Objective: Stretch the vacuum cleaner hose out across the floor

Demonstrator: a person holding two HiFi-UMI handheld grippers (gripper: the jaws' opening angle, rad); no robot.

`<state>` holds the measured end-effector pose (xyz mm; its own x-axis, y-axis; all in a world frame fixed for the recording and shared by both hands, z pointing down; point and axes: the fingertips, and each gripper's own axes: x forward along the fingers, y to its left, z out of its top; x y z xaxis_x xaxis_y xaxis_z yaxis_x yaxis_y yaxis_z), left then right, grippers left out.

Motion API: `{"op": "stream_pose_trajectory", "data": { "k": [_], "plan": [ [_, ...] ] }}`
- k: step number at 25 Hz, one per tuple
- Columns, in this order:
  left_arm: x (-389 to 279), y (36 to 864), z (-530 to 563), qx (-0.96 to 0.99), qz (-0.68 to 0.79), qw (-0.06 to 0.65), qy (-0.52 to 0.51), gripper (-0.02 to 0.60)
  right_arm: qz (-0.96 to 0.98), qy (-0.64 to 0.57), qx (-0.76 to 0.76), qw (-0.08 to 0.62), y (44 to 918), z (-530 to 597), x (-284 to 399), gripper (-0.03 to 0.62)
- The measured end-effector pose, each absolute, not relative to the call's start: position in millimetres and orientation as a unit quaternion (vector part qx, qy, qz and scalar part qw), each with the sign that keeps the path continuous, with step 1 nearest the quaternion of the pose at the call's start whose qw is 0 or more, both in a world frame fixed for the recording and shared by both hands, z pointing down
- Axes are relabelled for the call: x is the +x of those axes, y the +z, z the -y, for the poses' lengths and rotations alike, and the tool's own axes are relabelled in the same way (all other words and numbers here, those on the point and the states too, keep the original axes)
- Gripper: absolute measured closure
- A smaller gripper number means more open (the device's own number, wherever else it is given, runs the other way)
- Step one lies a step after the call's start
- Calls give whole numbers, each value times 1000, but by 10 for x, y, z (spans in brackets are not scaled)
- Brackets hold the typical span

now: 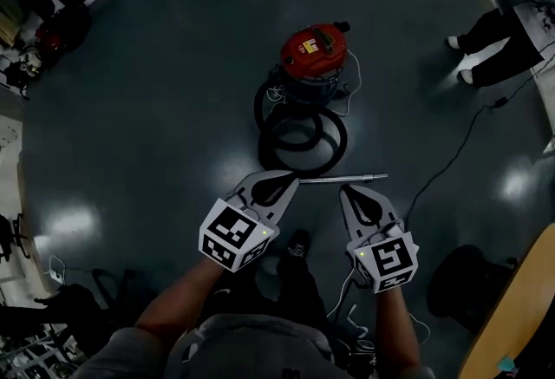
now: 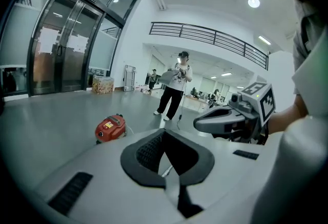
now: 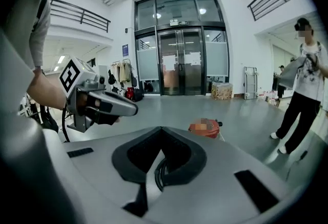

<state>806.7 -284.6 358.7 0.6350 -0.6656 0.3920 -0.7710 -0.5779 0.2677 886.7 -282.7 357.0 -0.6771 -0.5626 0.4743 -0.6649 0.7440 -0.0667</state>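
The left gripper [image 2: 164,134], jaws together, faces a red vacuum cleaner [image 2: 110,128].

No text can be read. The yellow label [image 1: 305,46] on the red vacuum cleaner [image 1: 323,59] and the blue sign [image 3: 125,49] beside the glass doors are too small to make out.

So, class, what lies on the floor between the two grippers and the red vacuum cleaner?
In the head view: the coiled hose by the vacuum cleaner, then a metal tube lying crosswise ahead of the left gripper and right gripper.
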Motion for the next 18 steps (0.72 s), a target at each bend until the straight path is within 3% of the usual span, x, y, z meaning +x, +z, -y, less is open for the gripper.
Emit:
{"op": "stream_pose_trajectory", "data": {
  "k": [7, 18],
  "plan": [
    [7636, 5029, 3136, 864, 414, 223, 180, 584, 899, 174, 328, 234, 4881, 3076, 8579, 589],
    [7101, 7860, 3080, 817, 430, 311, 225, 584, 878, 225, 271, 324, 8017, 3031, 7961, 588]
  ]
}}
